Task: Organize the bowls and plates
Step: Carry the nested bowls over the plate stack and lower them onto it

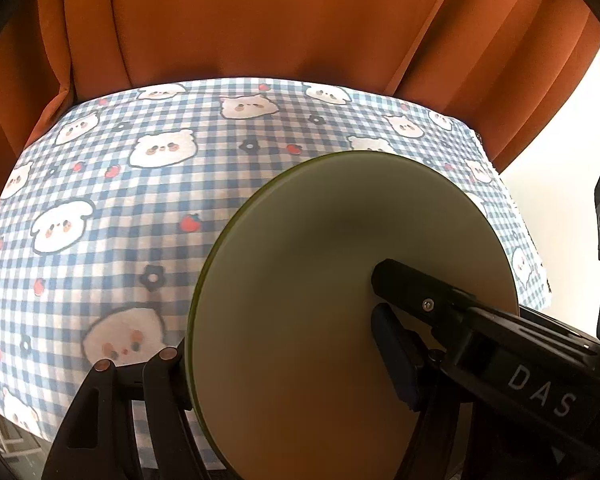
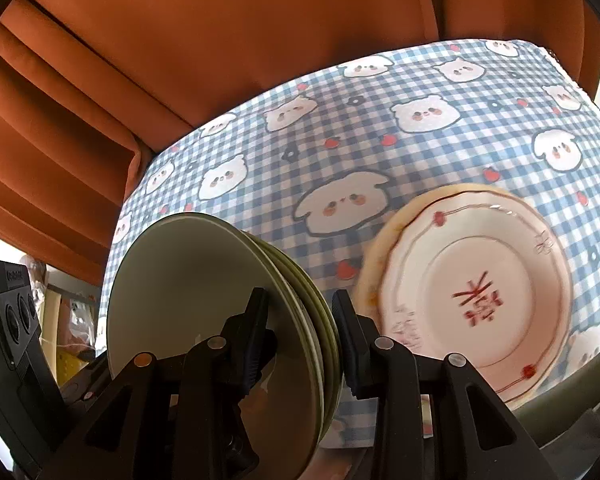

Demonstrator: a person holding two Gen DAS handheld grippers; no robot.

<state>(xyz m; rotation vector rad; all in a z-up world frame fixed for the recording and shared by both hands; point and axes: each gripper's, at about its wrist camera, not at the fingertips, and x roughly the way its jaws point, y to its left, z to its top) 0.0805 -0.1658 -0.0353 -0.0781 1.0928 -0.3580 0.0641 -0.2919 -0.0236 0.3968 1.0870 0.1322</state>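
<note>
Right gripper (image 2: 300,320) first: its jaws straddle the rim of a stack of green plates (image 2: 204,300) standing on edge, the left finger pressed on the stack's near face, the right finger just off the far side with a sliver of gap showing, so whether it truly has hold of the stack cannot be told. Over in the left wrist view, the left gripper (image 1: 278,368) has one green plate (image 1: 340,280) on edge between its jaws, closed on the rim at the near end, and the other gripper's black finger (image 1: 412,292) lies against that plate's pale face from the right. Right of the stack, a white plate (image 2: 476,292) with red characters and a scalloped rim lies on the checked tablecloth (image 2: 340,128), slightly blurred. Beyond the table's far edge hangs an orange curtain (image 1: 260,20).
</note>
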